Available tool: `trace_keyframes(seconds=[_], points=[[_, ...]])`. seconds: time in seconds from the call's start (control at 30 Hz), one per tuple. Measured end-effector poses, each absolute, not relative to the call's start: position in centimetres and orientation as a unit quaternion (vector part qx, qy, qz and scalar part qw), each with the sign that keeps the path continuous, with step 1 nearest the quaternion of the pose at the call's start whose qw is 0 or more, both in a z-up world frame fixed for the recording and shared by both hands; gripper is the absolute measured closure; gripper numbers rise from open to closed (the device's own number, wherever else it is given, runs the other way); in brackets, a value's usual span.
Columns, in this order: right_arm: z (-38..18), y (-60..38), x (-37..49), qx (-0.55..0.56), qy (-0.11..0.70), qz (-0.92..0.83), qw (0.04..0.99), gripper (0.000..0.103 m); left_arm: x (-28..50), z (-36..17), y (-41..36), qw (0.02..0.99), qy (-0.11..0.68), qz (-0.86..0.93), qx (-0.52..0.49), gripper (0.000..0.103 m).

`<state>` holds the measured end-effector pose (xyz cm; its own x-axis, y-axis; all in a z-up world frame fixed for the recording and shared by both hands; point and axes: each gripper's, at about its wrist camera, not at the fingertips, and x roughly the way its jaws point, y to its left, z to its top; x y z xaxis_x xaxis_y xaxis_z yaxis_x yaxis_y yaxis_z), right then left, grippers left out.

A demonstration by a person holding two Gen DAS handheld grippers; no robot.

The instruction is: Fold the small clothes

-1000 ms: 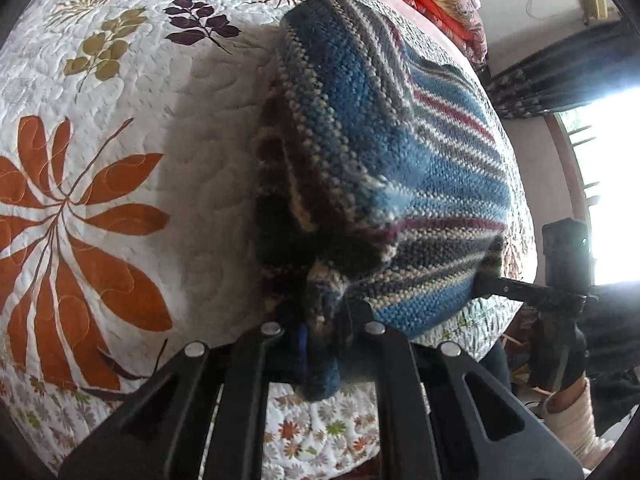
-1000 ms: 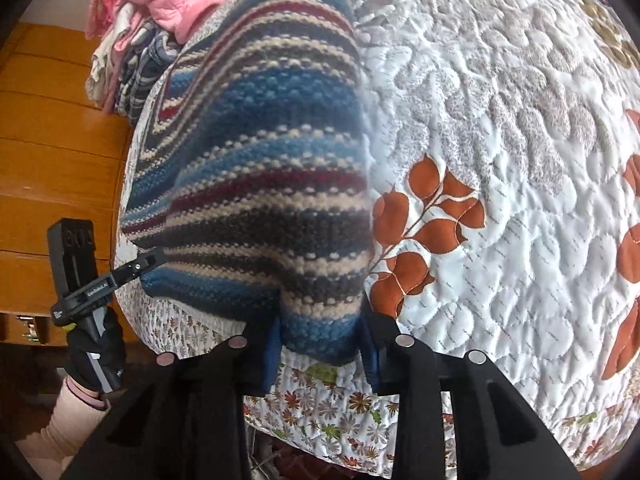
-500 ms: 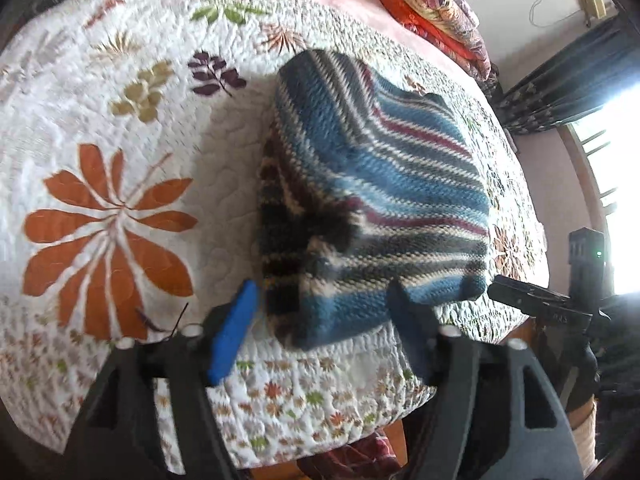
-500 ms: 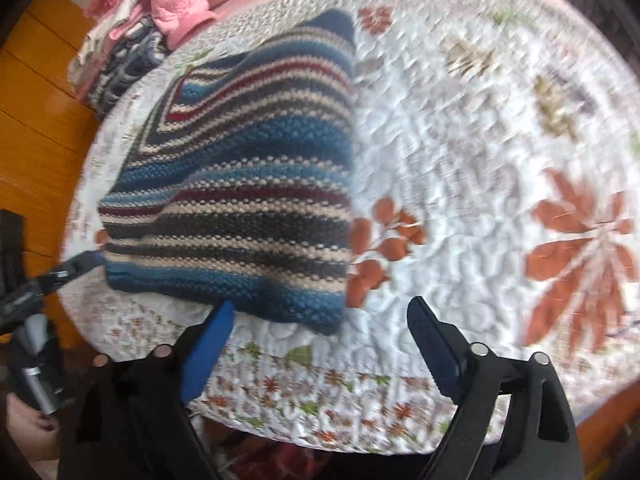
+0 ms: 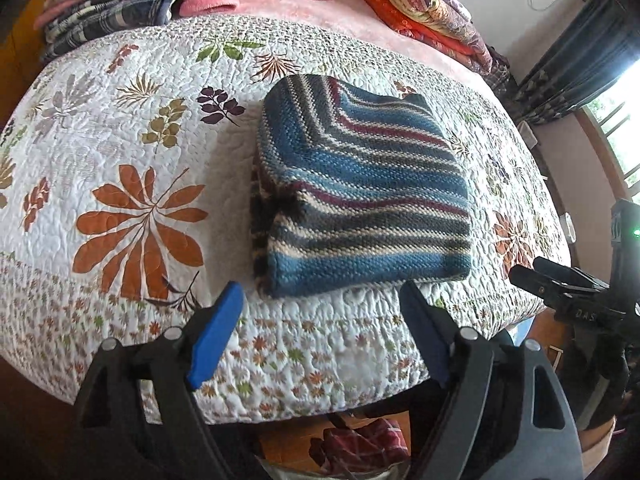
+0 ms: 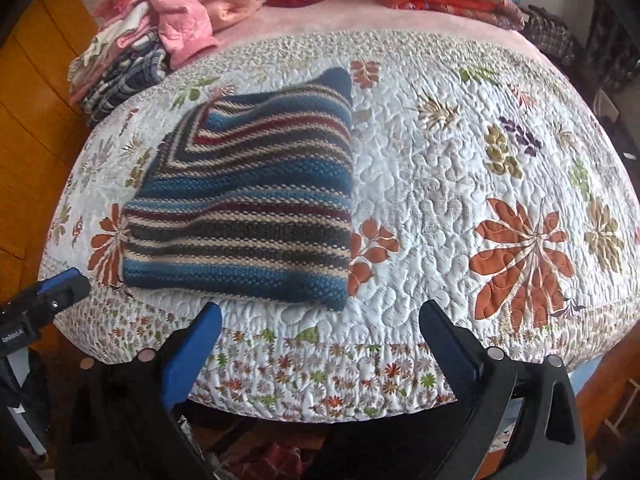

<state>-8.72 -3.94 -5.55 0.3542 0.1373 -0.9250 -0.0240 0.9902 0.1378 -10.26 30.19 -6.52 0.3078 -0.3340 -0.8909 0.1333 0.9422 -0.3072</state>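
Left wrist view: striped knit sweater (image 5: pixel 360 196), folded into a thick block, lies on the floral quilt (image 5: pixel 120 184) near its front edge. Left gripper (image 5: pixel 320 320): jaws spread wide, empty, just short of the sweater's front hem, straight ahead. Right wrist view: right gripper (image 6: pixel 320 332), jaws wide, empty; sweater (image 6: pixel 248 208) ahead and slightly to its left. Stripes run side to side, along the near hem. Both tools about equally near. Pile of unfolded clothes (image 6: pixel 160 28) at far left corner; likely next source.
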Motion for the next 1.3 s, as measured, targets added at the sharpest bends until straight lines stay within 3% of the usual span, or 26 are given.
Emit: trace_keyframes(seconds=[0.23, 1.3], points=[[-3.3, -2.8, -10.5, 0.037, 0.551, 0.052, 0.832, 0.004, -12.1, -5.0, 29.9, 0.809, 0.565, -0.134, -0.092, 0.014], [2.3, -1.7, -14.5, 0.010, 0.502, 0.031, 0.864, 0.004, -17.4, 0.0, 27.2, 0.849, 0.525, -0.060, 0.001, 0.012]])
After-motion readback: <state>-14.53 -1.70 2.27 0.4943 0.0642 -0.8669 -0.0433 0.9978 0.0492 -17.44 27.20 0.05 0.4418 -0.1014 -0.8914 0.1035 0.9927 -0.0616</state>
